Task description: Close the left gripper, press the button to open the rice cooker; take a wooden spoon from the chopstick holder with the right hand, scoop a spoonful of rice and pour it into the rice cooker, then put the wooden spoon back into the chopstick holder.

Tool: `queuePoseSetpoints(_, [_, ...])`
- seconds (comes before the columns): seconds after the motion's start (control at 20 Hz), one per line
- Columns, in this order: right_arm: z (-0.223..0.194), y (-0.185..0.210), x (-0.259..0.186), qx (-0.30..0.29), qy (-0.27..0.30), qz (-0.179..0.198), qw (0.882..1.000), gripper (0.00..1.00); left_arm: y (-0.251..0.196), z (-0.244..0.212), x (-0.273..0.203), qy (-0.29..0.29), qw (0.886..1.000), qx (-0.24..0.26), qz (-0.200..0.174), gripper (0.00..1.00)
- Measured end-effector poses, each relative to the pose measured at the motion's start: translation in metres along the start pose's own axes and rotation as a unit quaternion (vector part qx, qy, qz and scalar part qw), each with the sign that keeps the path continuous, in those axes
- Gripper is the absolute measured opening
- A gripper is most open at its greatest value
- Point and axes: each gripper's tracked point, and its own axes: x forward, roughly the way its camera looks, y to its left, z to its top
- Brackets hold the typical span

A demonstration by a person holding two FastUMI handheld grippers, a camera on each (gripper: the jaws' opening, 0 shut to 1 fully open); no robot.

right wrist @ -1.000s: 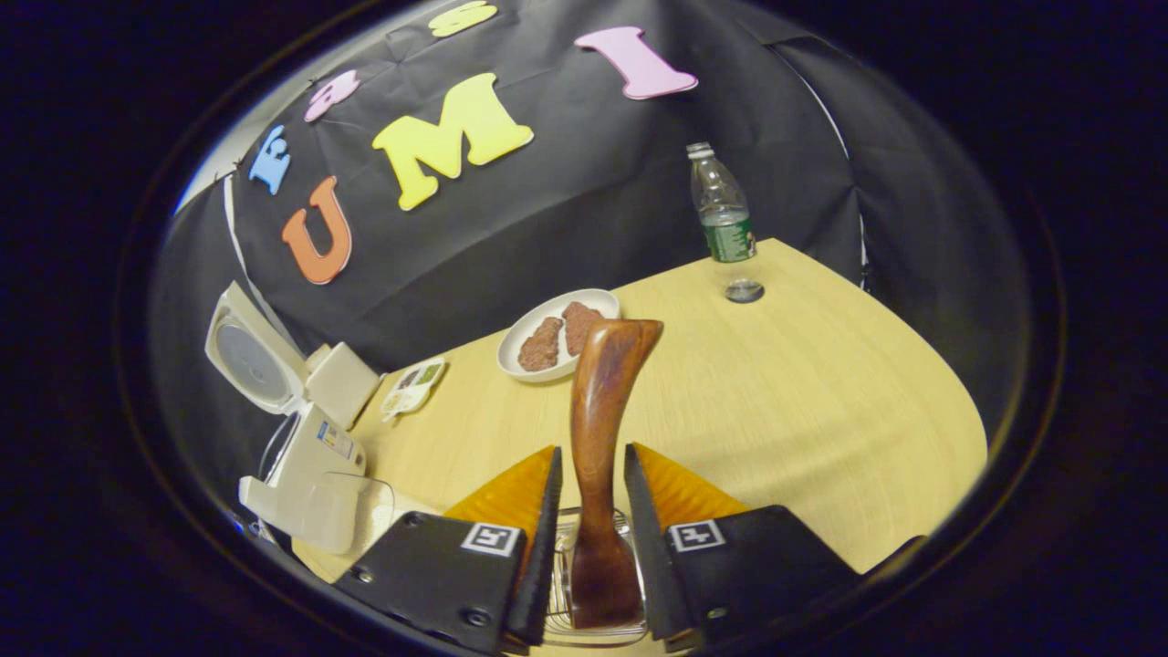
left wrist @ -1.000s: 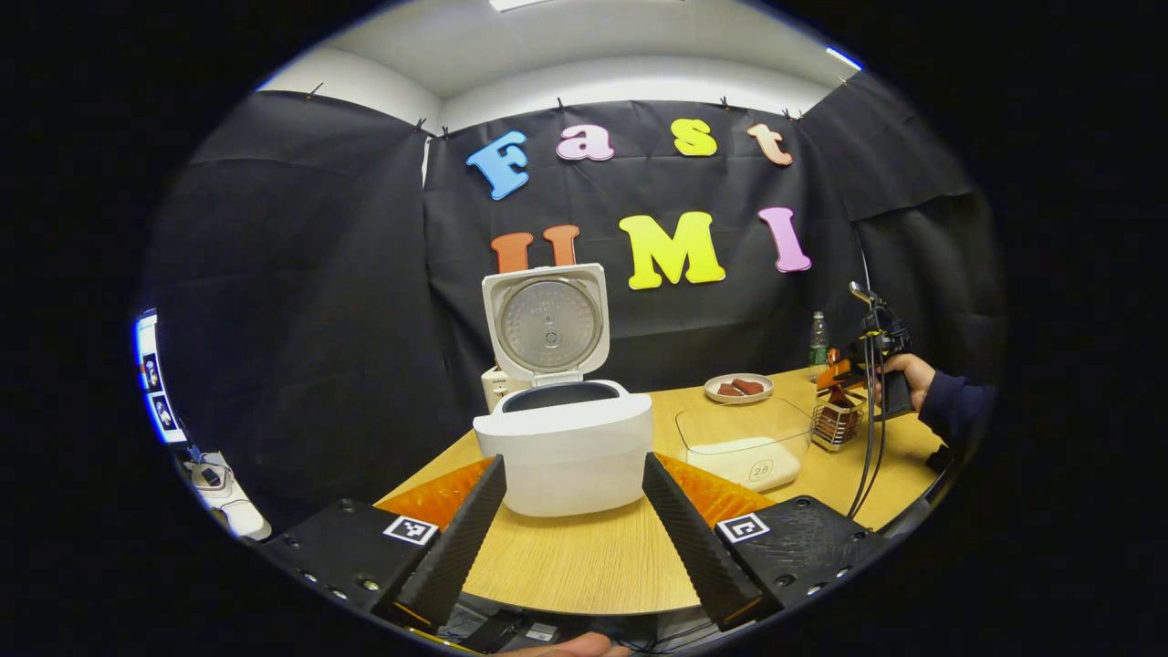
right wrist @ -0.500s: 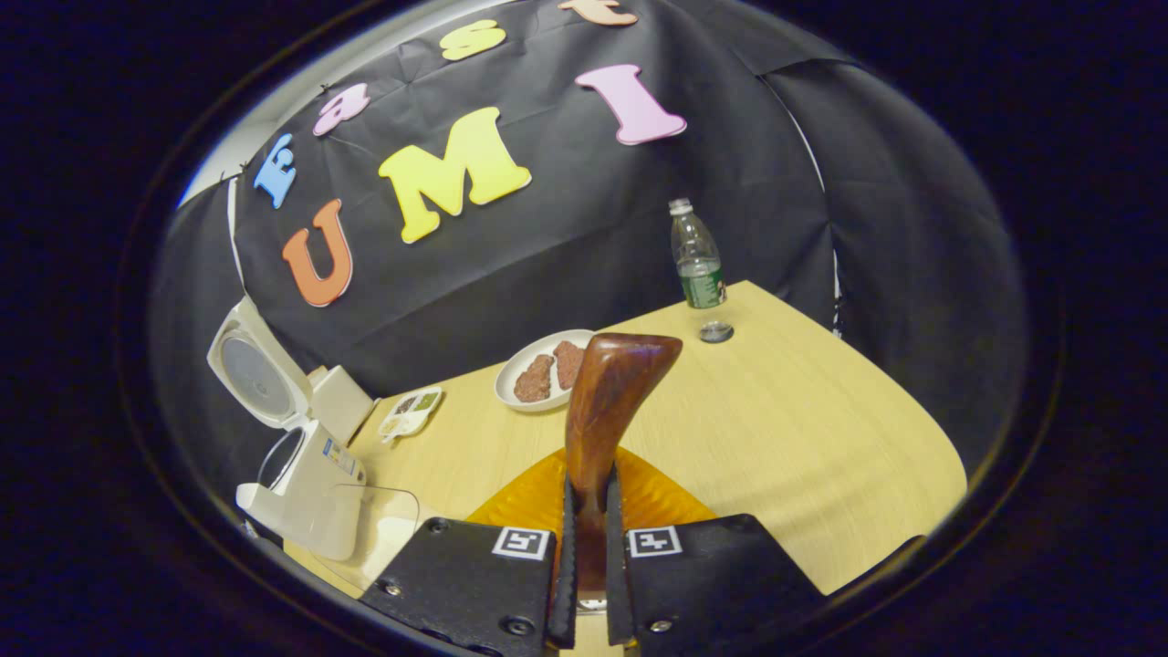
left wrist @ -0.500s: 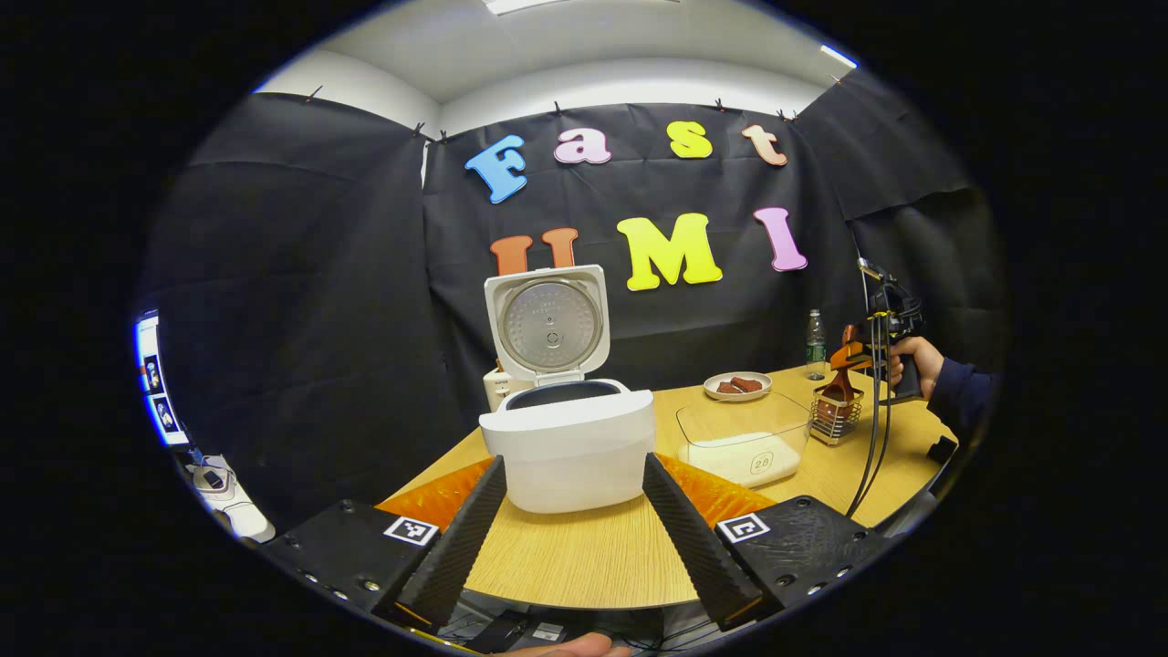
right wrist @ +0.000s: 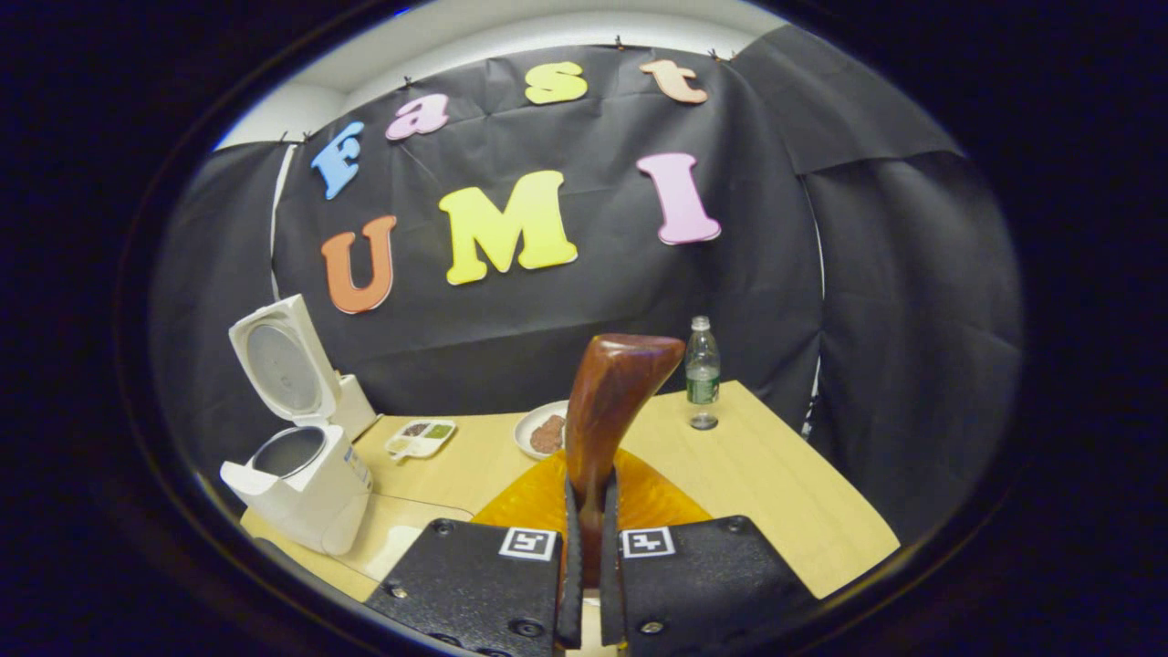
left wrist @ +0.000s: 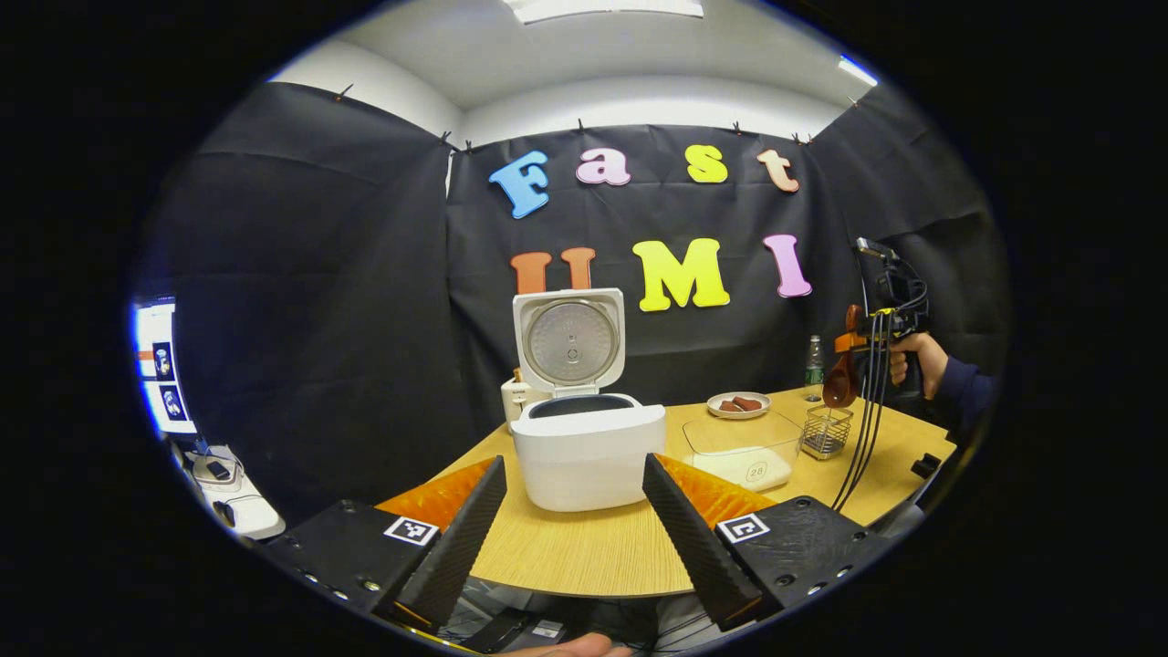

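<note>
Wooden spoon [right wrist: 610, 401] now lifted, bowl hidden, in clamped right tongs [right wrist: 589, 557]; left tongs [left wrist: 573, 520] apart

Black cloth [left wrist: 319, 274] hangs as the booth's wall on the left, far and right sides, pinned along its top edge below a white wall [left wrist: 630, 96]. A ceiling light panel [left wrist: 602, 7] glows overhead. A light wooden table [left wrist: 584, 547] with a rounded edge fills the near ground.

Left gripper view: rice cooker [left wrist: 589, 447] at tabletop [left wrist: 593, 547] left edge; rice container [left wrist: 744, 447] just right; chopstick holder [left wrist: 826, 432] farther right; plate [left wrist: 737, 404], bottle [left wrist: 814, 360] at far edge.
</note>
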Motion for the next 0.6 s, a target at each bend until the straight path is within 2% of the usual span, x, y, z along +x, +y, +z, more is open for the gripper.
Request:
queuePoseSetpoints(0.1, [0.015, 0.024, -0.012, -0.011, -0.019, 0.009, 1.000, 0.13, 0.002, 0.001, -0.004, 0.001, 1.000, 0.002, 0.002, 0.95])
queuePoseSetpoints(0.25, [0.013, 0.058, -0.020, -0.029, -0.020, 0.022, 0.999, 0.13, 0.001, 0.004, -0.009, -0.002, 1.000, -0.002, -0.005, 0.95])
queuePoseSetpoints(0.35, [0.003, 0.073, -0.018, -0.029, -0.011, 0.015, 0.999, 0.13, 0.001, 0.004, -0.010, -0.002, 1.000, -0.002, -0.008, 0.95])
queuePoseSetpoints(0.6, [-0.030, 0.120, -0.005, -0.027, 0.001, 0.035, 0.999, 0.13, 0.004, -0.001, -0.010, 0.002, 1.000, 0.009, -0.010, 0.95])
